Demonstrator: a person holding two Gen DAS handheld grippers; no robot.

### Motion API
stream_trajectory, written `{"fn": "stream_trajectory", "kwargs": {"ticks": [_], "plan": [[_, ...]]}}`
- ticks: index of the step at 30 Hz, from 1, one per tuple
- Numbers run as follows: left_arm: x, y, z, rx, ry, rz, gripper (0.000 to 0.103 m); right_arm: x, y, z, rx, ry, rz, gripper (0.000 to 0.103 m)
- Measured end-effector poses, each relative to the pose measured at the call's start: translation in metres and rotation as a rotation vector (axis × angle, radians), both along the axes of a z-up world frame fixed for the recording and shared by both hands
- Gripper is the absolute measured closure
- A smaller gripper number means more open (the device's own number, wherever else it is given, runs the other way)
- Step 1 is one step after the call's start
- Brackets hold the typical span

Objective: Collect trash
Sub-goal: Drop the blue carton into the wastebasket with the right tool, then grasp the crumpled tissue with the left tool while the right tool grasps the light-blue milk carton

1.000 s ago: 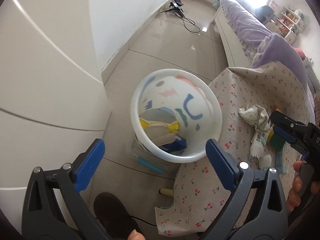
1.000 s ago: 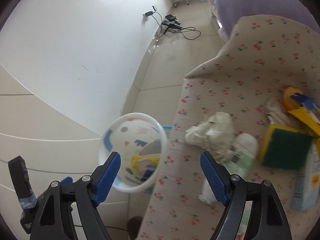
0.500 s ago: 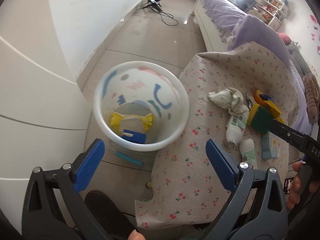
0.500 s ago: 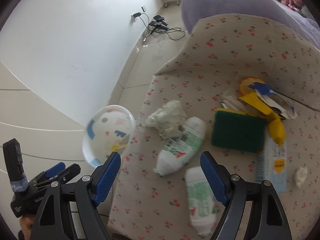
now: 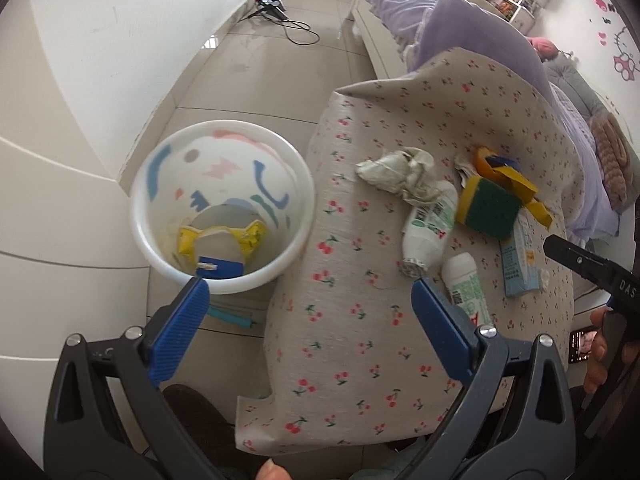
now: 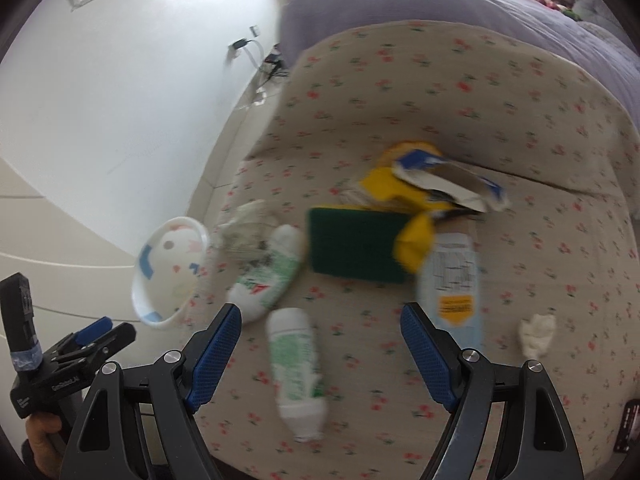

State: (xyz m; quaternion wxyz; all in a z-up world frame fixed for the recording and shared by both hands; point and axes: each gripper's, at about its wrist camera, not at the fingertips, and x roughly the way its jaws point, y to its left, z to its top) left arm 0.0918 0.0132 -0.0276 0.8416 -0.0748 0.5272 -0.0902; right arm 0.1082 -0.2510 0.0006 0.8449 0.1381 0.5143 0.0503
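A white patterned trash bin [image 5: 222, 204] stands on the floor left of a cherry-print covered table [image 5: 360, 300]; it holds yellow and blue wrappers. On the table lie a crumpled tissue [image 5: 400, 170], two white-green bottles [image 5: 430, 228] [image 6: 298, 364], a green-yellow sponge [image 6: 356, 246], a yellow-blue wrapper [image 6: 432, 184], a light blue carton [image 6: 454, 280] and a small tissue wad [image 6: 536, 334]. My left gripper [image 5: 308, 308] is open and empty above the bin's edge and table corner. My right gripper [image 6: 320, 332] is open and empty above the nearer bottle.
White wall and cabinet panels [image 5: 60, 152] stand left of the bin. Cables and a power strip [image 5: 276, 4] lie on the tiled floor beyond. A purple bed [image 5: 460, 28] is behind the table. A phone [image 5: 582, 346] lies at the table's right edge.
Both grippers have swung right, from the bin toward the table. The right gripper now hangs over the bottles and sponge. Both stay open and empty.
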Motion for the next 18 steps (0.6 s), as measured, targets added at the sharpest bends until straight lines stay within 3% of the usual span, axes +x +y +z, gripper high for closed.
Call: {"fn": "stream_trajectory", "kwargs": {"ticks": [7,18], "plan": [[0.001,-0.018,-0.003,0.003,0.013,-0.032,0.002,-0.005,-0.04,-0.01,-0.021,0.029,-0.077,0.02],[0.024,-0.044,-0.012,0.063,0.007,-0.071,0.002,0.014,-0.055,-0.06,-0.117,0.161,-0.131,0.02]]}}
